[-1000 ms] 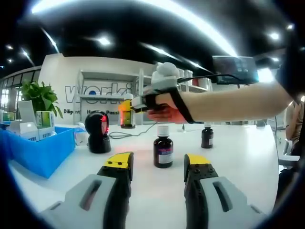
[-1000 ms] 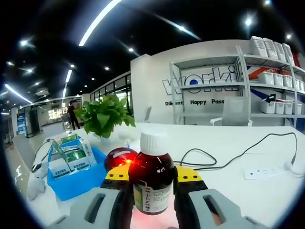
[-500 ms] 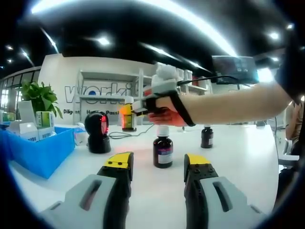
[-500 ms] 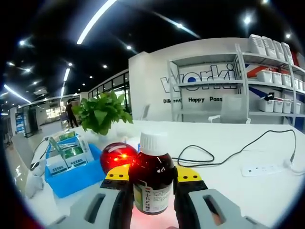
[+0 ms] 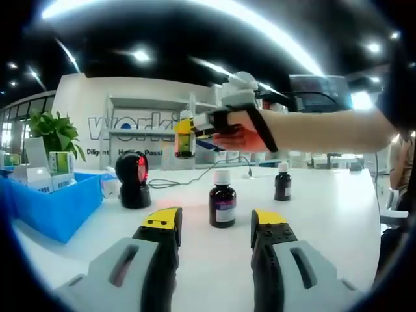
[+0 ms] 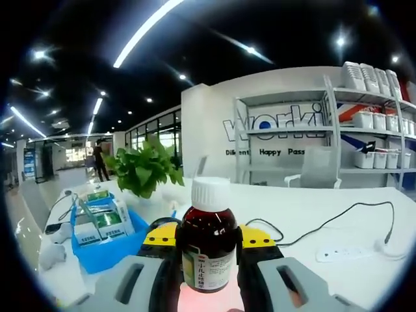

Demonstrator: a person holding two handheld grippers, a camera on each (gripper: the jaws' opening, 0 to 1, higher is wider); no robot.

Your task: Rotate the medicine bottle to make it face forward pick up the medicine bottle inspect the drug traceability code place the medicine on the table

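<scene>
Right gripper view: our right gripper (image 6: 208, 242) clamps the brown bottle (image 6: 208, 244); our left gripper (image 5: 214, 224) seems open, empty

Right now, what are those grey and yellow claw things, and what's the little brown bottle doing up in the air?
Those claws are two hand-held grabbing tools, one in each of a person's hands. Each tool carries a camera that looks out along its own jaws.

In the right gripper view, the right gripper has its jaws closed on a brown medicine bottle with a white cap, lifted up. In the left gripper view you see that same tool from the side, held in the person's hand.

The left gripper is open and holds nothing. On the white table stand two more bottles, a black scanner with a red light, and a blue bin of boxes.
</scene>
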